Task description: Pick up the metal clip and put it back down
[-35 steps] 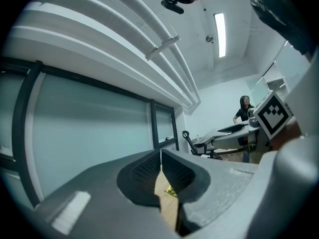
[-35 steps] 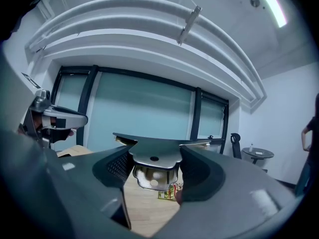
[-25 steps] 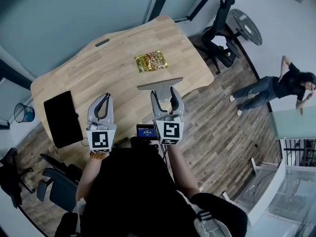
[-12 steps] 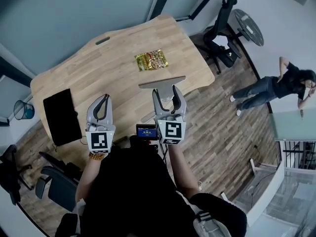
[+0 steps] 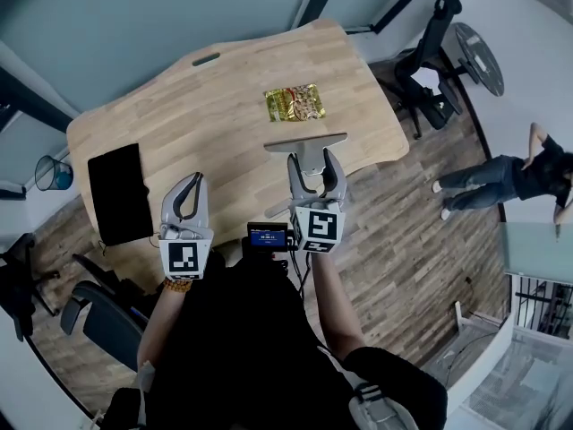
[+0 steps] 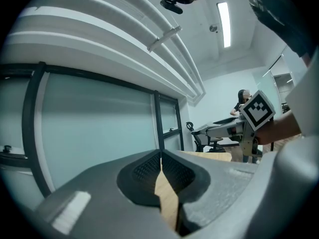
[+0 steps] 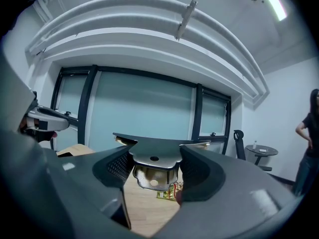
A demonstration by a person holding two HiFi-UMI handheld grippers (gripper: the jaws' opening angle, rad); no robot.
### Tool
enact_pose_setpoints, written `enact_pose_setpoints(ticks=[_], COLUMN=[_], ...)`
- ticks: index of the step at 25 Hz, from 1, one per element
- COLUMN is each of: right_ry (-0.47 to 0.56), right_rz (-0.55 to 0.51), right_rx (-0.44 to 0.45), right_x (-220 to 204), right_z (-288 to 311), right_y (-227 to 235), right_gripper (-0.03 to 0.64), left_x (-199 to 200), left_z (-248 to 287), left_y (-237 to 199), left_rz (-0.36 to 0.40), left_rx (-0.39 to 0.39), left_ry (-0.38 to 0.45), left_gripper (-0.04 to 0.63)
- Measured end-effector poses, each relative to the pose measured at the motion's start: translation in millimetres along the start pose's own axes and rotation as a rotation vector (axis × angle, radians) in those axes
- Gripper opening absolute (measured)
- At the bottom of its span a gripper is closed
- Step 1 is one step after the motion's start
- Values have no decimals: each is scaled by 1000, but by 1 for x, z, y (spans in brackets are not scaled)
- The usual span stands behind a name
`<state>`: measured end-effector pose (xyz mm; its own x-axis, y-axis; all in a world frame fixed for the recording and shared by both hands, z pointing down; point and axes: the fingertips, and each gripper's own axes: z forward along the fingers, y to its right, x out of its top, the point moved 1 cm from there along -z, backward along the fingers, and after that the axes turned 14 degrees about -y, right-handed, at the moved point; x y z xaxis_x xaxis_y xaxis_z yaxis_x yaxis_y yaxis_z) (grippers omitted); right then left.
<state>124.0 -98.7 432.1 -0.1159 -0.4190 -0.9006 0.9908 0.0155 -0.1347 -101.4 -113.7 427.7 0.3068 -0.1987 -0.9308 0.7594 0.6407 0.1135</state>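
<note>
Our right gripper (image 7: 153, 167) clamps the metal clip (image 7: 153, 155) between its jaws; beyond them we see a snack packet (image 7: 168, 192) on the wooden table (image 7: 144, 205).

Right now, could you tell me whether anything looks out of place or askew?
Nothing stands out. The clip sits level in the right claw, and the packet and black pad lie flat on the table.

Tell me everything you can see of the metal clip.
The silver metal clip is T-shaped: a long flat bar across the far end and a shiny rounded tab with a small hole. The right tool is shut on the tab's sides, holding the clip roughly level above the light wooden table, near its front edge.
</note>
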Motion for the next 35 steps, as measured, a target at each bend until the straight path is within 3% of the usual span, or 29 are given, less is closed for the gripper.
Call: enact_pose_setpoints(ticks=[7,11,21,35], right_ry=[-41,-84,-181,-299], right_rz=[-12,-18,-23,-50], right_rx=[64,103,179,224], right_x=[-22,-45,-97,-159], right_z=[33,53,94,129], right_y=[-4,-7,-15,-24], right_gripper=[308,308,308,308], left_x=[-15,-14,-39,-31], left_z=[-9,-13,-26,-25], left_y=[2,4,5,13], left_rz=[-12,-11,-40,-89], left_rx=[50,77,147,174], left_ry=[-53,-43,-130,-99], left_gripper=[6,6,6,6])
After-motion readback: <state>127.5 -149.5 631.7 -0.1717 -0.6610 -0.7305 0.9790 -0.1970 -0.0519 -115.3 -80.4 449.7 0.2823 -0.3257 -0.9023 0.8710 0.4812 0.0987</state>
